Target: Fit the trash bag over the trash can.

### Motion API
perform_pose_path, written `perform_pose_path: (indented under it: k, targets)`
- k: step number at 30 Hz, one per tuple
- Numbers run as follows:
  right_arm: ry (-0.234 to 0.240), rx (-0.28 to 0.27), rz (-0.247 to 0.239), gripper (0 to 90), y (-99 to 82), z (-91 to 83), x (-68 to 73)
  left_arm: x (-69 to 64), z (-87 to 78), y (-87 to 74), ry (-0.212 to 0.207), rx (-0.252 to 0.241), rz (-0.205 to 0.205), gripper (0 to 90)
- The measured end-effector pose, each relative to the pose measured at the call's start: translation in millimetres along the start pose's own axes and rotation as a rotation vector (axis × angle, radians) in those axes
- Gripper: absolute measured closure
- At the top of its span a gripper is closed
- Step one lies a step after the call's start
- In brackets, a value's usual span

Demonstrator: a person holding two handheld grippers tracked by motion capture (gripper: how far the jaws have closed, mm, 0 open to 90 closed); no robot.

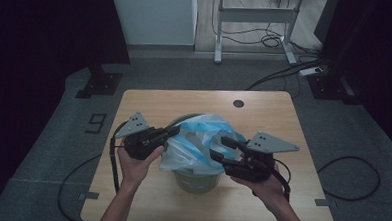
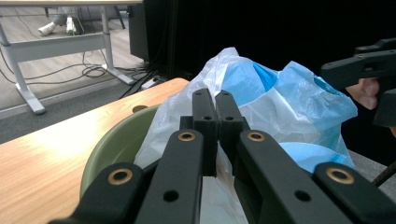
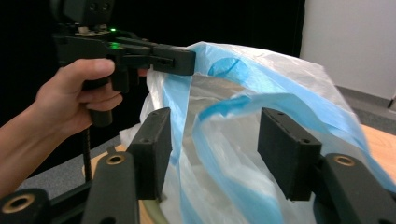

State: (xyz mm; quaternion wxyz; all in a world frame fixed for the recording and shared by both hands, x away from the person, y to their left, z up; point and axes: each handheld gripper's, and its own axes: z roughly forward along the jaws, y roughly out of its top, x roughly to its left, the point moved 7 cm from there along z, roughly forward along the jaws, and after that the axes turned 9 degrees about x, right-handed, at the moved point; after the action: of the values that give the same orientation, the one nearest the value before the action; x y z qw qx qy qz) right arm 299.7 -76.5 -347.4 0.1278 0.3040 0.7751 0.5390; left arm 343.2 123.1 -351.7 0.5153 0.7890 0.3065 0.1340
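A thin, crinkled plastic bag (image 1: 197,140), translucent white with blue bands and blue handle strips, stands bunched up out of a round green bin (image 1: 197,179) and spills over its rim. The bag's mouth is partly spread, its folds loose and slack. The edge at 9 o'clock is pinched flat and drawn taut; the edge at 3 o'clock hangs free. The bin stands upright on the worktop (image 1: 264,113), toward the 6 o'clock edge, its pale green inner wall showing at 10 o'clock beside the bag.
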Motion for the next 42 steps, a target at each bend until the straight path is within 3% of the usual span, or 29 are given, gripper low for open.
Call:
perform_pose_path:
  k: [4,5,7,8,9,19,22,27,31,34,42]
  targets:
    - [-0.017,0.019,0.016,48.1,3.7,12.2,0.2,0.2,-0.3,-0.8,0.0,-0.004,0.0,90.0]
    - [-0.042,0.027,0.028,63.1,4.4,19.5,-1.6,0.4,-0.2,-1.3,-0.001,-0.008,-0.001,90.0]
    - [-0.074,0.025,0.031,81.1,4.8,22.5,-4.1,1.3,-0.7,-1.6,0.005,-0.014,-0.002,90.0]
    - [-0.094,0.021,0.029,88.0,5.3,23.0,-6.2,2.5,-1.3,-1.6,0.008,-0.02,-0.005,90.0]
    - [-0.11,0.015,0.024,89.3,5.9,22.3,-8.8,4.3,-2.2,-1.5,0.011,-0.027,-0.011,90.0]
    - [-0.213,-0.032,0.047,89.5,6.0,-1.7,-40.4,26.6,-13.8,-1.7,0.046,-0.1,-0.086,90.0]
    - [-0.256,-0.055,0.075,89.5,6.4,-14.0,-56.2,34.7,-20.6,0.9,0.062,-0.131,-0.101,90.0]
    - [-0.32,-0.091,0.092,89.5,10.3,-29.8,-73.9,41.5,-34.0,5.2,0.074,-0.189,-0.104,90.0]
    - [-0.347,-0.108,0.108,89.4,6.9,-39.2,-85.5,38.7,-37.1,-1.7,0.057,-0.198,-0.09,89.9]
    - [-0.348,-0.109,0.1,89.4,-0.8,-38.6,-83.5,31.6,-36.5,-11.5,0.047,-0.184,-0.073,89.9]
    - [-0.269,-0.127,0.052,89.2,-19.2,-45.9,-59.2,24.5,-45.9,-38.2,0.022,-0.172,-0.077,89.1]
